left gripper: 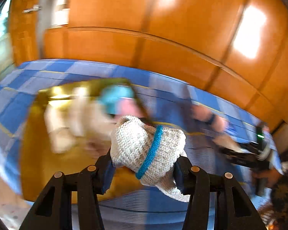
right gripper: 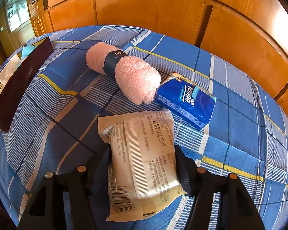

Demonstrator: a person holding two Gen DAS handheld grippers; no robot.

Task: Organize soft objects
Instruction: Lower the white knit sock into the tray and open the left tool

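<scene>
My left gripper (left gripper: 144, 164) is shut on a white knitted piece with a blue stripe (left gripper: 144, 149) and holds it above a gold-lined box (left gripper: 40, 153). The box holds pale soft items and a blue-and-pink soft toy (left gripper: 119, 101); that view is blurred. My right gripper (right gripper: 142, 153) is shut on a cream packet printed with text and a barcode (right gripper: 144, 157), low over the blue plaid bedspread (right gripper: 240, 134). A rolled pink towel with a dark band (right gripper: 124, 72) and a blue Tempo tissue pack (right gripper: 186, 103) lie beyond it.
The dark outer wall of the box (right gripper: 19, 82) stands at the left in the right wrist view. Orange wooden panels (right gripper: 144, 9) rise behind the bed. The right hand-held gripper (left gripper: 249, 153) shows at the right in the left wrist view.
</scene>
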